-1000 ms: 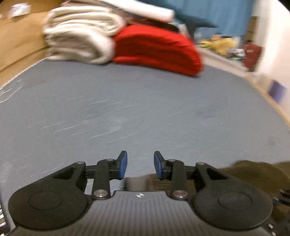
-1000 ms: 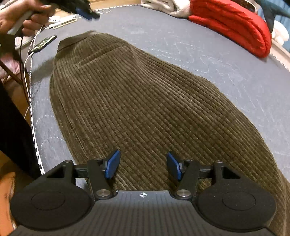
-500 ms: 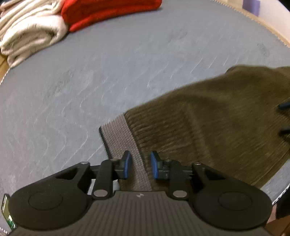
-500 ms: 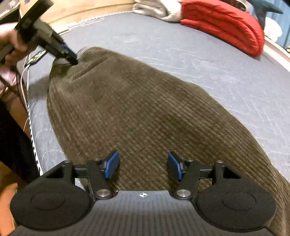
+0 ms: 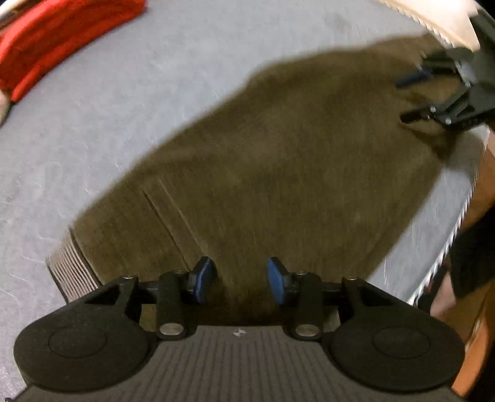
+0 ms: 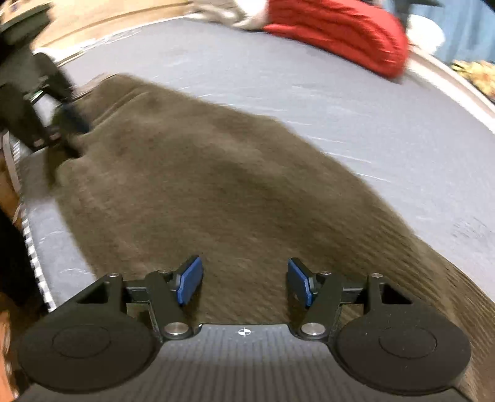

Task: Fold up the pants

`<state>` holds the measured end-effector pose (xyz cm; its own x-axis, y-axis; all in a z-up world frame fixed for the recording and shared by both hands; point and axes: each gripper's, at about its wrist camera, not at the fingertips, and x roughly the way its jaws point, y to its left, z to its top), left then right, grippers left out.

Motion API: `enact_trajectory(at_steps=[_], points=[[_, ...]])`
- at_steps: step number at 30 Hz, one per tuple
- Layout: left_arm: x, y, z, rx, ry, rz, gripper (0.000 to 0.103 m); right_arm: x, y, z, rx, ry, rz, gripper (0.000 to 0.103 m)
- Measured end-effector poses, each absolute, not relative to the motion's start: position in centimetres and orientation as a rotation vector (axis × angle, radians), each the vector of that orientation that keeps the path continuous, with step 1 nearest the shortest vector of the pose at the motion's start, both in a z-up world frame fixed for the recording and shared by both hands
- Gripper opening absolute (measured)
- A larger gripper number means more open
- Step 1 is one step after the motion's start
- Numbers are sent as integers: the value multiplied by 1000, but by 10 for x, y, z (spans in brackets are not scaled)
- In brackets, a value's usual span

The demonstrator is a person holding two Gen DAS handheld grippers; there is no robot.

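Brown corduroy pants [image 5: 278, 160] lie flat on a grey bed [image 5: 154, 77], with the striped grey waistband [image 5: 69, 272] at the lower left of the left wrist view. My left gripper [image 5: 241, 280] is open just above the waist end. My right gripper [image 6: 244, 281] is open above the leg end of the pants [image 6: 232, 191]. The right gripper also shows at the far right of the left wrist view [image 5: 414, 97]. The left gripper also shows at the far left of the right wrist view [image 6: 71, 126]. Both views are blurred.
A folded red blanket [image 6: 340, 27] and pale folded cloth [image 6: 229, 12] lie at the far end of the bed. The bed's near edge with white stitching [image 5: 448, 244] runs along the pants. A wooden floor [image 6: 6, 191] lies beyond it.
My left gripper has swung from the waistband's corner further over the waist end and opened wider. My right gripper stayed open over the leg end, shifting slightly.
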<state>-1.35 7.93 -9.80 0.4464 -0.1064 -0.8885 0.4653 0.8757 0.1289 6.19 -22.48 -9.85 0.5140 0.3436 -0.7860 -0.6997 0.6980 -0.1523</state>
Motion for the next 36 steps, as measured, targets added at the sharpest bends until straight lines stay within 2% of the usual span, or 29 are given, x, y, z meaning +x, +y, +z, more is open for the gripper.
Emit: enact_trajectory(at_steps=[3,6,14,16,18,22,24,27,29,32,36], points=[[-14,59,-79,354,963,-418,45,71,-253,-91,-424,793,530,64],[-13,32,-70,346,903,-467,51,80,-290,-88,-328,791,373,64],[-7,-6,-83,391,878,-511,52,90,-438,-90,-14,814,-202,67],[-6,-9,-82,395,877,-504,52,85,-484,-94,123,817,-321,73],[-7,-9,-84,382,867,-502,52,77,-524,-95,241,797,-424,67],[-5,-4,-74,346,851,-480,52,60,-592,-95,348,721,-570,66],[-4,-3,-71,328,845,-471,53,47,-627,-94,431,663,-612,52],[-5,0,-68,324,837,-461,54,25,-655,-94,637,575,-585,49],[-4,1,-68,323,837,-455,54,16,-650,-86,655,529,-641,53],[-5,3,-68,320,836,-450,54,2,-655,-70,609,458,-745,67],[-6,3,-66,318,831,-451,55,-16,-672,-83,683,507,-864,67]])
